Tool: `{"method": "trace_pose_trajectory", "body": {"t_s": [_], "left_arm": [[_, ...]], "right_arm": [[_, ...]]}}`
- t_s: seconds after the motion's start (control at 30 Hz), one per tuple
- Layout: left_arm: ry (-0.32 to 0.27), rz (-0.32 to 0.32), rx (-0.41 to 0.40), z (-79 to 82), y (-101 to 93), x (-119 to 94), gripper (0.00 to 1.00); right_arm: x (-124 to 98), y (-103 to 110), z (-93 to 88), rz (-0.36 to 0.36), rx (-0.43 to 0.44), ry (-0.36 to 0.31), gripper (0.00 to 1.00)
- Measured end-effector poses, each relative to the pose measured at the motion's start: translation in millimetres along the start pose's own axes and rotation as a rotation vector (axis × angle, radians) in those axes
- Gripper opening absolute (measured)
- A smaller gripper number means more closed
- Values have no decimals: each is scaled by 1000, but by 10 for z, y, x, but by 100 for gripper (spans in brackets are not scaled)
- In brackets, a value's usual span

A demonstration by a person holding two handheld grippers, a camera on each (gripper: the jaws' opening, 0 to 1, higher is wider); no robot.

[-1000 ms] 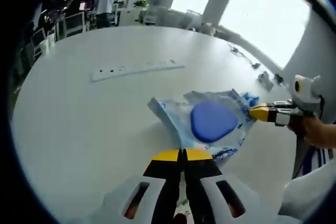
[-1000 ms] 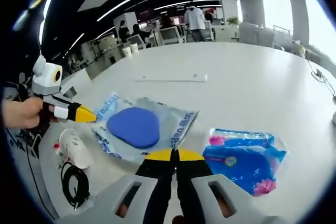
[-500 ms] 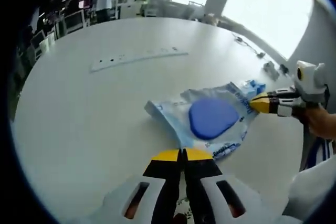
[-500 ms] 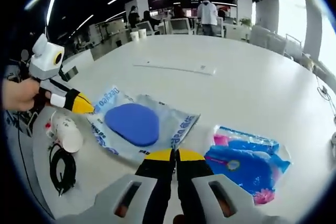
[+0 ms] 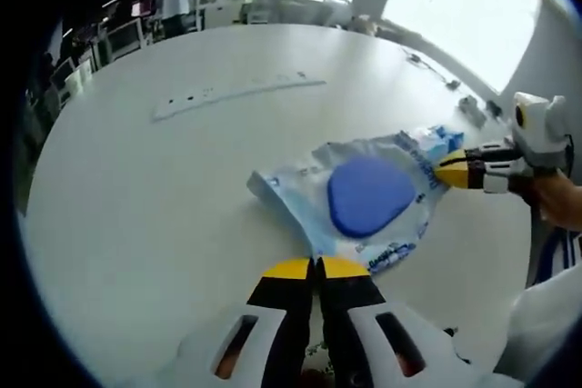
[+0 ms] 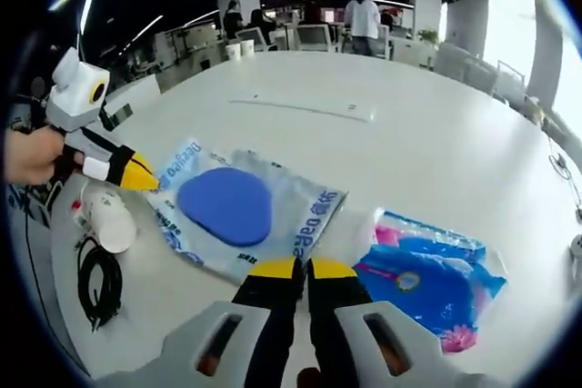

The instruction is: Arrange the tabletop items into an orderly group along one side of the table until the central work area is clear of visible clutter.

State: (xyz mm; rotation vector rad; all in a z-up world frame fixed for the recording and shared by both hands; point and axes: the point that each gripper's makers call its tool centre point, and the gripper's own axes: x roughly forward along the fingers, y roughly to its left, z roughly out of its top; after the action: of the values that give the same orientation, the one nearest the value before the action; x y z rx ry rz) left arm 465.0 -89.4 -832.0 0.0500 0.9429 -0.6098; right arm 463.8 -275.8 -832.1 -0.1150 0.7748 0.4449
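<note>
- Blue-padded plastic pouch has crept a little across the white table over the last second: in the left gripper view it sits slightly further up and left than before, while both of my tongs keep their grip on opposite edges.
- My left tongs are closed on the pouch's near edge in the left gripper view; they also show in the right gripper view, nipping the printed end.
- My right tongs are pinched on the other long edge, and appear from the side in the left gripper view.
- I judge I'm mid-drag, taking the pouch towards one side; the middle is not yet clear.
- The pouch lies flat and crinkled, translucent with blue lettering, a rounded blue pad inside.
- Just beside it lies a blue floral packet; a white paper cup and a black cable lie near the table edge, and a white power strip lies well apart.
</note>
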Motion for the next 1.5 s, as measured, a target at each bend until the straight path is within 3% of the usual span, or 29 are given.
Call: {"method": "trace_pose_trajectory", "body": {"t_s": [0.23, 0.4, 0.6, 0.8, 0.93, 1.07, 1.5], "left_arm": [[4, 12, 10, -13, 5, -1, 0], [-9, 5, -18, 17, -8, -17, 1], [-58, 1, -80, 123, -28, -71, 13], [-98, 74, -73, 217, 65, -135, 51], [-132, 109, -88, 255, 120, -203, 74], [-132, 150, -94, 247, 170, -249, 96], [-125, 143, -111, 177, 159, -428, 96]], "right_arm": [[-8, -7, 3, -11, -8, 8, 4], [-27, -5, 77, -19, -6, -18, 19], [-65, 53, 170, 1, -15, -57, 25], [-136, 100, 296, 12, -28, -119, 33], [-168, 111, 324, 13, -34, -128, 41], [-191, 112, 311, 13, -28, -124, 42], [-278, 217, 356, 35, -37, -133, 44]]}}
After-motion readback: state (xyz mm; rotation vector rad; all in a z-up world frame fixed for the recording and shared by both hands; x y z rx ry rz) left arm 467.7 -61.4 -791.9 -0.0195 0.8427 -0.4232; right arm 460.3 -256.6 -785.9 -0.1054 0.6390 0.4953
